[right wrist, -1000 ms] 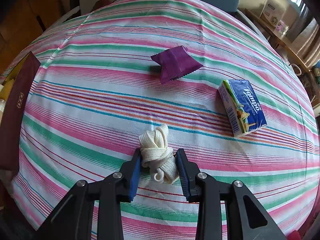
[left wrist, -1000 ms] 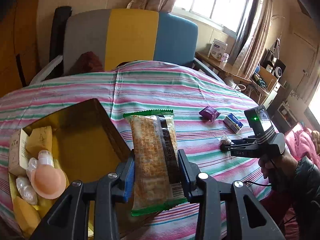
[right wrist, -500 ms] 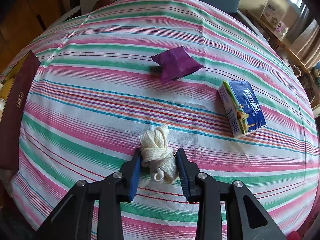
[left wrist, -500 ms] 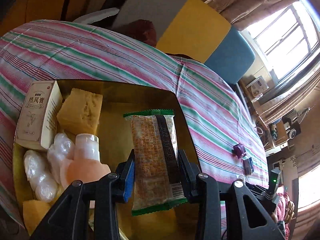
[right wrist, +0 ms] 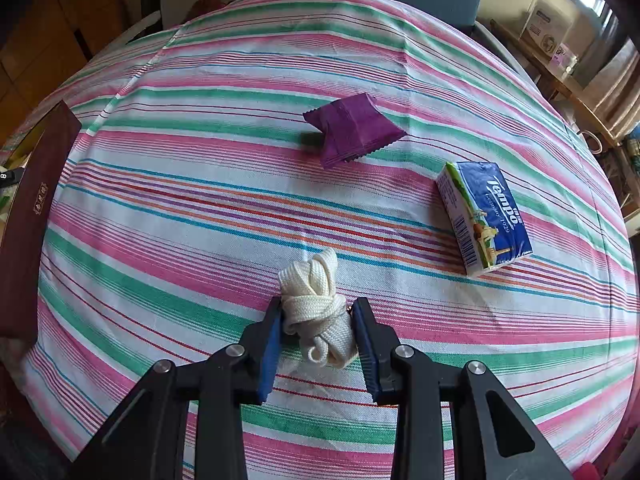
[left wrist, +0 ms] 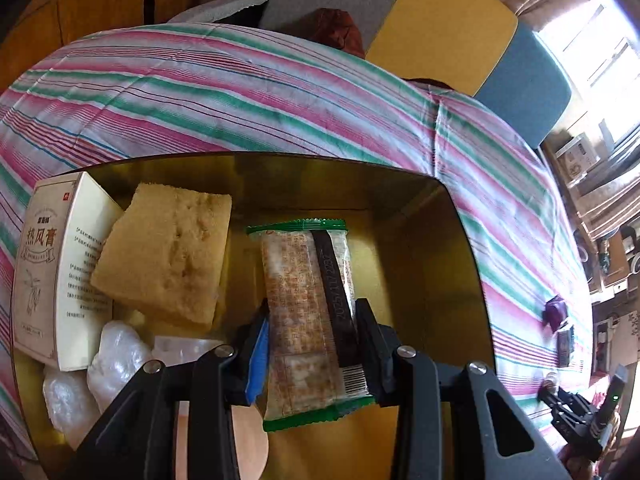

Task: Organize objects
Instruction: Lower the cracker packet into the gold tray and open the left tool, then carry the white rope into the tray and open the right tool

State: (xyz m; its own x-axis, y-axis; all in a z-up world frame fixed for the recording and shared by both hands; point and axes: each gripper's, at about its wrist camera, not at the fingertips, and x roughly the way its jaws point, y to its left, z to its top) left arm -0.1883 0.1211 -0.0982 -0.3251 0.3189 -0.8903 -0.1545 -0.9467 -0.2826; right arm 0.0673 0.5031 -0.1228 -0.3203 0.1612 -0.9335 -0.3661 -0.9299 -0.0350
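Note:
My left gripper (left wrist: 310, 312) is shut on a cracker packet (left wrist: 308, 312) with green ends, held over the inside of a gold-lined box (left wrist: 460, 248). The box holds a cream carton (left wrist: 52, 272), a yellow sponge (left wrist: 164, 264), clear plastic wraps (left wrist: 116, 356) and a peach-coloured round thing (left wrist: 248, 444). My right gripper (right wrist: 316, 316) is shut on a bundle of white cord (right wrist: 316, 308) resting on the striped tablecloth (right wrist: 180, 200). A purple sachet (right wrist: 354, 128) and a blue tissue pack (right wrist: 484, 216) lie beyond it.
The box's dark red outer wall (right wrist: 32, 220) stands at the left edge of the right wrist view. A chair with grey, yellow and blue panels (left wrist: 440, 28) is behind the table. Shelves and cartons (right wrist: 548, 28) line the right side near the window.
My left gripper has carried the cracker packet leftwards from above the tablecloth to over the box and lower into it. My right gripper and the cord bundle have not moved.

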